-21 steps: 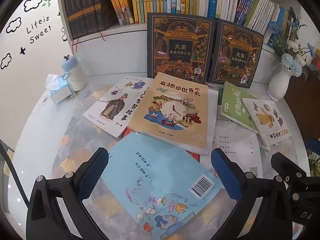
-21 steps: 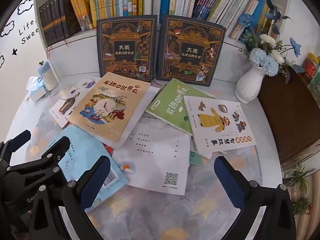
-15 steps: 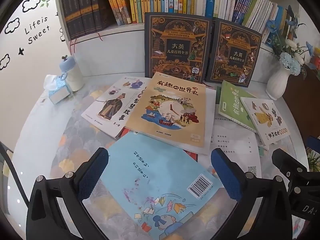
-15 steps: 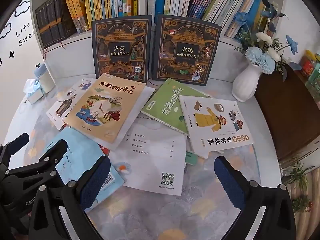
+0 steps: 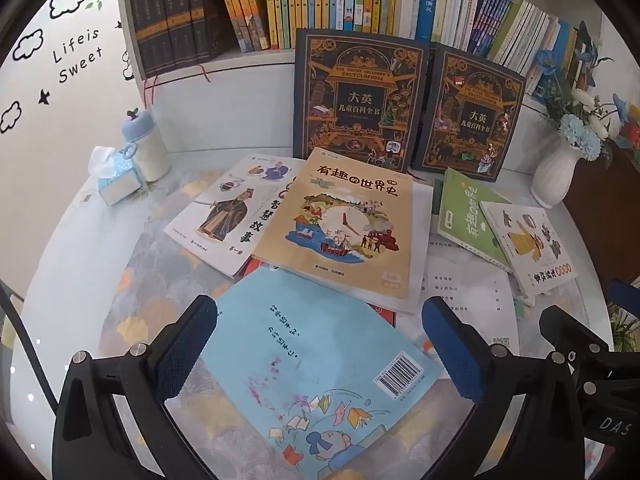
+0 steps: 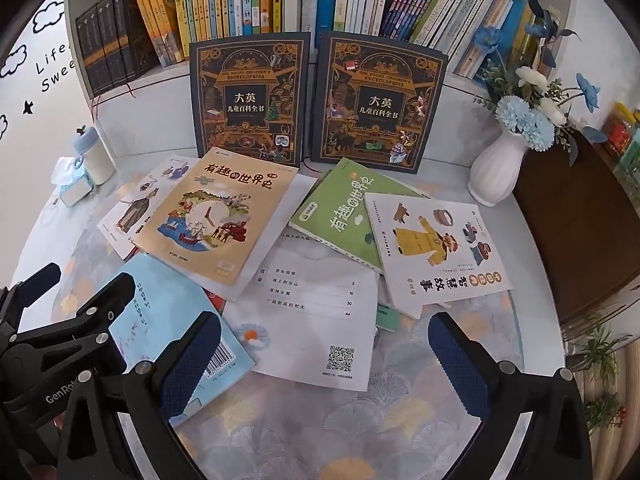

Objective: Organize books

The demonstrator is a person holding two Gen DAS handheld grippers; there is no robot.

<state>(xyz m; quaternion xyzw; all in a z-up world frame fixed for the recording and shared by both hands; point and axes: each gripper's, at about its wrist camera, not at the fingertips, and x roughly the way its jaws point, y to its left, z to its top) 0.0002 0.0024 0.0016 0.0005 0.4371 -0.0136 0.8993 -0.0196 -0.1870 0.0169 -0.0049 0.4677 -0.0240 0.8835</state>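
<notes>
Several thin books lie scattered on the table. A light blue book point(image 5: 304, 356) lies back-up nearest me, under my open left gripper point(image 5: 320, 344), whose fingers hang above it. Behind it lies a tan book point(image 5: 340, 224), a white book with a robed figure point(image 5: 224, 216), a green book point(image 6: 344, 212) and a white book with a yellow coat point(image 6: 436, 244). A white contents page point(image 6: 312, 312) lies below my open right gripper point(image 6: 324, 360). Nothing sits between either pair of fingers. Two dark encyclopedias point(image 6: 248, 96) lean upright against the shelf.
A shelf point(image 5: 248, 60) packed with upright books runs along the back. A white vase of blue flowers point(image 6: 500, 164) stands at the back right, beside a dark wooden cabinet point(image 6: 580, 224). A small bottle point(image 5: 146, 144) and tissue pack point(image 5: 116, 180) sit at the back left.
Both views have shifted slightly: the books and shelf sit a little lower and to the left in frame. Both grippers stay wide open and no book has moved.
</notes>
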